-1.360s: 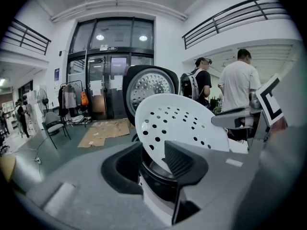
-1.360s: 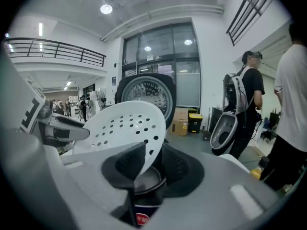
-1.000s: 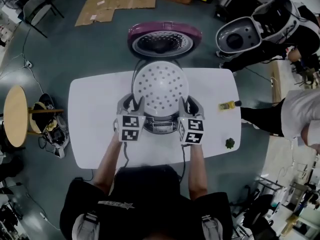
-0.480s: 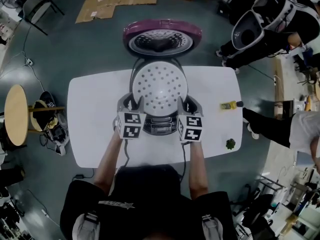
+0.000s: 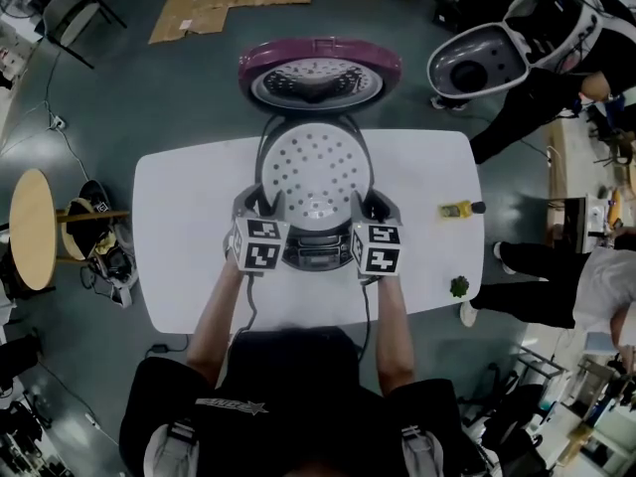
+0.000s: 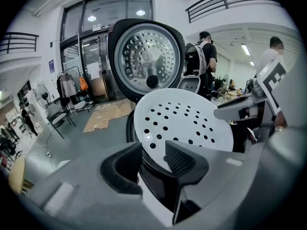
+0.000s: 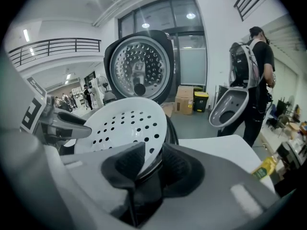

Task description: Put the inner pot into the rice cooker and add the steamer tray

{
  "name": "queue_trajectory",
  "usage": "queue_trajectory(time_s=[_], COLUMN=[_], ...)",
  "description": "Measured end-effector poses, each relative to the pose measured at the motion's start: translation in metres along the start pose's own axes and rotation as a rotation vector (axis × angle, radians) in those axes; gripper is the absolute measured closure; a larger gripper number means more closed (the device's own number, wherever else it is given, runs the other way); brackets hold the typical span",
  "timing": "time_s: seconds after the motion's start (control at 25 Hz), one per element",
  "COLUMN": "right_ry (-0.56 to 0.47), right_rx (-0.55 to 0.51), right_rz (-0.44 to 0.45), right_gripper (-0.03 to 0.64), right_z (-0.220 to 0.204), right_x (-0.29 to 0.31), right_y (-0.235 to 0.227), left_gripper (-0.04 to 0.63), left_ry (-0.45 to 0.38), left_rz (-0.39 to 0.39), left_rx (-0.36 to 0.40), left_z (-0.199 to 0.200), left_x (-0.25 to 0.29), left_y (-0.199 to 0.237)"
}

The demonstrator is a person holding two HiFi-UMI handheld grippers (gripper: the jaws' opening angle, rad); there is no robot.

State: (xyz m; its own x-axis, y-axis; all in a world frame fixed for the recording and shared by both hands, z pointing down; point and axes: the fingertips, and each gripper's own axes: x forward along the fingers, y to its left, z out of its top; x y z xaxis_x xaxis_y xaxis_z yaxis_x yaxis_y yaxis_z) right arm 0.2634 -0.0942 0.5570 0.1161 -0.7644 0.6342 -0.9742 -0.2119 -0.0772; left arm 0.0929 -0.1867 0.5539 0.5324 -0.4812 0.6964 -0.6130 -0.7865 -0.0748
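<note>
Well, in the head view the white steamer tray (image 5: pixel 316 167) lies over the mouth of the rice cooker (image 5: pixel 316 251) on the table (image 5: pixel 179 227), with the left gripper (image 5: pixel 260 207) and right gripper (image 5: pixel 370 207) each clamped on its near rim. The left gripper view adds what that hides: the rim looks raised off the dark opening, not yet seated. The right gripper view shows only a thin bite, so an uneven release could, I'd guess, drop it crooked.

Even indoor light, fisheye warp, dark vignetted corners.
</note>
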Motion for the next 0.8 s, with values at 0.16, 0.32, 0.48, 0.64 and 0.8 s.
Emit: queue_trajectory(time_s=[0.16, 0.32, 0.48, 0.64, 0.8], right_ry=[0.021, 0.04, 0.039, 0.037, 0.032], right_rx=[0.01, 0.026, 0.036, 0.035, 0.03], right_rz=[0.01, 0.023, 0.03, 0.03, 0.043], right_gripper=[0.502, 0.5, 0.5, 0.5, 0.472], right_z=[-0.0035, -0.0046, -0.0039, -0.0051, -0.0005], right_x=[0.0016, 0.0036, 0.0049, 0.0038, 0.01], right_y=[-0.0007, -0.0011, -0.0013, -0.001, 0.0002], left_gripper=[0.431, 0.431, 0.431, 0.43, 0.426], left_ry=[0.021, 0.033, 0.03, 0.021, 0.013], left_rz=[-0.007, -0.009, -0.003, -0.001, 0.002], left_rx=[-0.012, -0.024, -0.028, -0.031, -0.039], left_z=[-0.0043, -0.0044, -0.0031, -0.0044, -0.001], left_x=[0.0025, 0.004, 0.0051, 0.0041, 0.0084], left_y=[-0.0014, -0.0009, 0.0007, -0.0004, 0.0032])
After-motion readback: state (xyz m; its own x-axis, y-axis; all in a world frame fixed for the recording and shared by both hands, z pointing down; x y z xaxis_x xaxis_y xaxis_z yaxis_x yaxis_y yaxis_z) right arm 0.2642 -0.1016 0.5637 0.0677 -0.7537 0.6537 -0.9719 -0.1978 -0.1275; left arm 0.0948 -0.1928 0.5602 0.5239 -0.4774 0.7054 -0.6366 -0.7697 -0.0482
